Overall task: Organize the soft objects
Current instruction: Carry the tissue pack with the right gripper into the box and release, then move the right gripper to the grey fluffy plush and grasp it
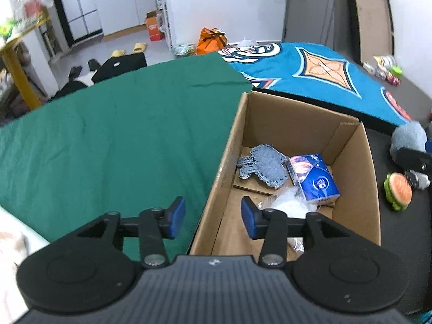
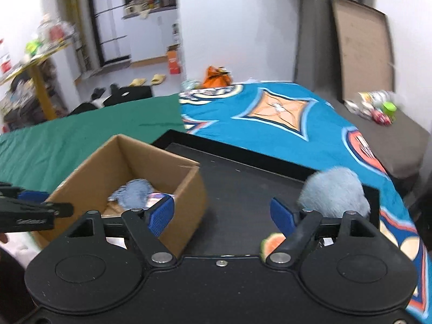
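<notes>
While my left tongs (image 1: pixel 213 221) hang open and empty over the near-left wall of the cardboard box (image 1: pixel 370 178), the blue rag (image 1: pixel 263 168), tissue pack (image 1: pixel 314 179) and plastic bag (image 1: pixel 290 205) already lie inside. Further right, my right tongs (image 2: pixel 222 214) gape empty above the black tray (image 2: pixel 243 183). The fluffy blue toy (image 2: pixel 334 191) sits just right of them, lower right of frame, the burger toy (image 2: pixel 271 241) below; the right hand is nearer.

**Bed, tray and box**

The bed (image 2: pixel 399 137) carries a green sheet (image 1: pixel 108 135), a patterned teal blanket (image 2: pixel 270 135) and a black tray (image 2: pixel 237 189). On the tray: cardboard box (image 2: pixel 186 197), fluffy blue-grey toy (image 2: pixel 334 189), burger toy (image 1: pixel 399 191) (beside the box).
</notes>
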`<state>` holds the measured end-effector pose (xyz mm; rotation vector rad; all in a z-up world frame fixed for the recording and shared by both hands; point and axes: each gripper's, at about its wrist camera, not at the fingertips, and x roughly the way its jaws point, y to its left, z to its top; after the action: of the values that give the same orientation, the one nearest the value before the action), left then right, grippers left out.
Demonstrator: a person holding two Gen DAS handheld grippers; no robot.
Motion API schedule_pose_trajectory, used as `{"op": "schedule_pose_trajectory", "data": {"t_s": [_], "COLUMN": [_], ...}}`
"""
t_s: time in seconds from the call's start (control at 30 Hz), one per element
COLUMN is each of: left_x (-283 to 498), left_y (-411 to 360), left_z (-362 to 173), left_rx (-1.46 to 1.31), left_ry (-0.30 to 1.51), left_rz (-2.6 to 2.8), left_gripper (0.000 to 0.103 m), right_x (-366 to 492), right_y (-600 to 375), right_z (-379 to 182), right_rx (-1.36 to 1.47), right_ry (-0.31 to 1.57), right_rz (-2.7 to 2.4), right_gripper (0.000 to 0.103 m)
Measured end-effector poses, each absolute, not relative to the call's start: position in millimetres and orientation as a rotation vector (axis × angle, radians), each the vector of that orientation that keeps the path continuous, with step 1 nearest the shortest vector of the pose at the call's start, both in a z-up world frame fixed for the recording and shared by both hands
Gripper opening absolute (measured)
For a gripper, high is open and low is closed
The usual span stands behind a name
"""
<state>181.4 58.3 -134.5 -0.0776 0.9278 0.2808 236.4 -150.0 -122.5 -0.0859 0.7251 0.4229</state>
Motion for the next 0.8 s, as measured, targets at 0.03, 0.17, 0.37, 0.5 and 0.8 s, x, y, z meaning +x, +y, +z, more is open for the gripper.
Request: {"op": "schedule_pose_trajectory", "data": {"t_s": [0.03, 0.17, 0.37, 0.5, 0.8], "left_x": [181.9, 182.6, 189.2, 192.2, 199.9], "left_y": [55.8, 52.2, 45.4, 37.4, 24.2], "left_z": [-134.2, -133.4, -131.1, -128.7, -127.5], "left_rx": [-0.064, -0.044, -0.011, 0.02, 0.066], "left_ry": [0.931, 0.943, 0.96, 0.951, 0.938], "left_rz": [0.274, 0.278, 0.307, 0.328, 0.365], "left_gripper": [0.051, 0.057, 0.066, 0.076, 0.085], "right_x": [238.1, 247.8, 250.2, 257.6, 279.3], "right_y": [-154.9, -168.6, -181.4, -191.9, -225.9], "right_z": [-126.9, -134.7, -140.1, -143.8, -149.0], "right_rx": [-0.061, 0.006, 0.031, 0.082, 0.188], "right_ry": [0.735, 0.772, 0.76, 0.767, 0.741], "right_rz": [0.404, 0.353, 0.315, 0.281, 0.167], "right_gripper": [0.078, 0.079, 0.09, 0.096, 0.103]}}
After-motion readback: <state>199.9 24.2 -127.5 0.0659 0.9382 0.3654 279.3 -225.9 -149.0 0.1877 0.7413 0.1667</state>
